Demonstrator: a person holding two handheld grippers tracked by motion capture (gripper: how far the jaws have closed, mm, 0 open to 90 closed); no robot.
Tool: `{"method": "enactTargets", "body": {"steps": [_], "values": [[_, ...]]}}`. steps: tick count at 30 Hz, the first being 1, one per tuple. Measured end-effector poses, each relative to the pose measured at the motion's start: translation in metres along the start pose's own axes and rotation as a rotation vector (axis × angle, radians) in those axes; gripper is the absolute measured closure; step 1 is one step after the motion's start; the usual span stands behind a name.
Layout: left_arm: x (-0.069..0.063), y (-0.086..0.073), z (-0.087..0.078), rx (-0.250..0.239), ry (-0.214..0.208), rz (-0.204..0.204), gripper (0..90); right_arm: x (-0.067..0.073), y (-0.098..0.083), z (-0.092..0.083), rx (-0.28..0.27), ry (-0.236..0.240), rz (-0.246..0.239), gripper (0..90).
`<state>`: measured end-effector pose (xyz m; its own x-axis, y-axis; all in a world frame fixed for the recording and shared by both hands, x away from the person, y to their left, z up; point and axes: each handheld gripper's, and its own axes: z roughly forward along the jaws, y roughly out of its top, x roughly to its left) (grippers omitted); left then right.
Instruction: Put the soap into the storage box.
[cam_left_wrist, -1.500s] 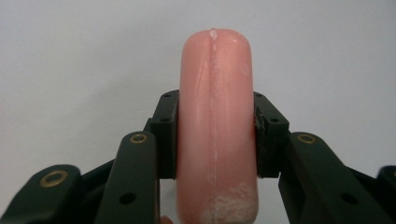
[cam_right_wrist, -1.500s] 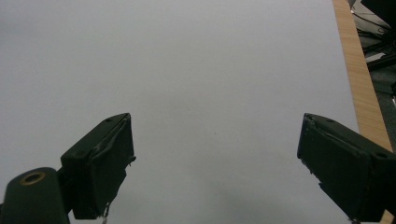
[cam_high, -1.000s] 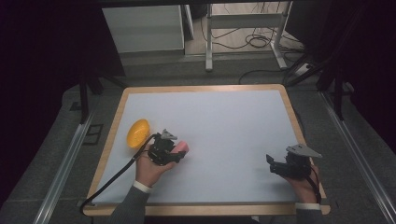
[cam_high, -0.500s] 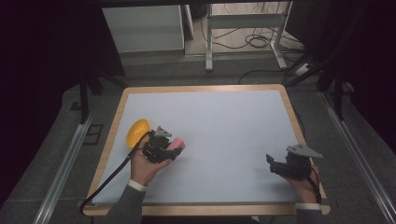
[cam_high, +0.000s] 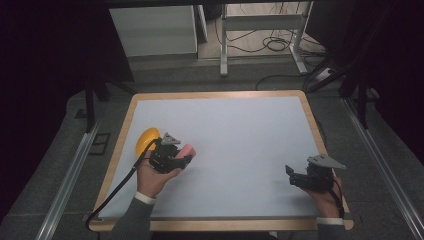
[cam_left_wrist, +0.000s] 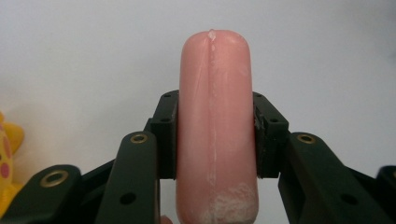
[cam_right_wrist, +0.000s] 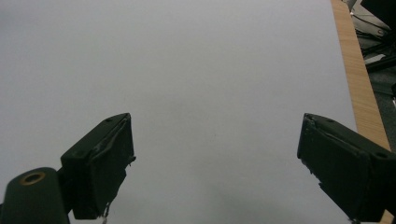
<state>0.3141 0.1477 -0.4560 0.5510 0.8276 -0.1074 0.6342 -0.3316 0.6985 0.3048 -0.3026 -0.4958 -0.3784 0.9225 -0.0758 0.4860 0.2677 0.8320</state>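
Jaws first: the left gripper (cam_left_wrist: 215, 140) has both black pads pressed tight against the sides of a pink sausage-shaped thing (cam_left_wrist: 215, 126), which stands upright between them in the left gripper view, rounded tip poking well past the pads. Its bottom end is cut off by the frame edge, so no idea how long it really is (there's some whitish scuffing near the bottom and a pale seam down the middle). In the high view the same pink piece (cam_high: 188, 150) peeks out at the gripper's (cam_high: 172, 159) front, mostly hidden by the gripper body and the hand (cam_high: 152, 177) holding it, over the left part of the white table (cam_high: 240, 130). Whether it touches the surface or hangs just above, can't tell.

Right gripper (cam_right_wrist: 215, 163) is spread wide with nothing but bare table between the pads; in the high view it (cam_high: 295, 176) sits near the table's right front corner, well apart from the left one.

Just beside the left gripper there's a yellow thing (cam_high: 147, 140), half covered from above, and at the left gripper view's edge only a yellow sliver with pinkish spots (cam_left_wrist: 7, 154) shows, too cropped to name.
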Motion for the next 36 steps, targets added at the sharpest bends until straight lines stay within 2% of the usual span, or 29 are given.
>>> {"method": "enactTargets", "body": {"steps": [13,36], "values": [[0.008,0.003,-0.010,-0.028,0.017,-0.008,60.2,0.000,0.000,0.000,0.001,0.000,-0.001,10.5],[0.020,0.007,-0.021,-0.045,0.039,-0.023,60.2,0.000,0.000,0.000,0.004,-0.004,0.000,10.5]]}}
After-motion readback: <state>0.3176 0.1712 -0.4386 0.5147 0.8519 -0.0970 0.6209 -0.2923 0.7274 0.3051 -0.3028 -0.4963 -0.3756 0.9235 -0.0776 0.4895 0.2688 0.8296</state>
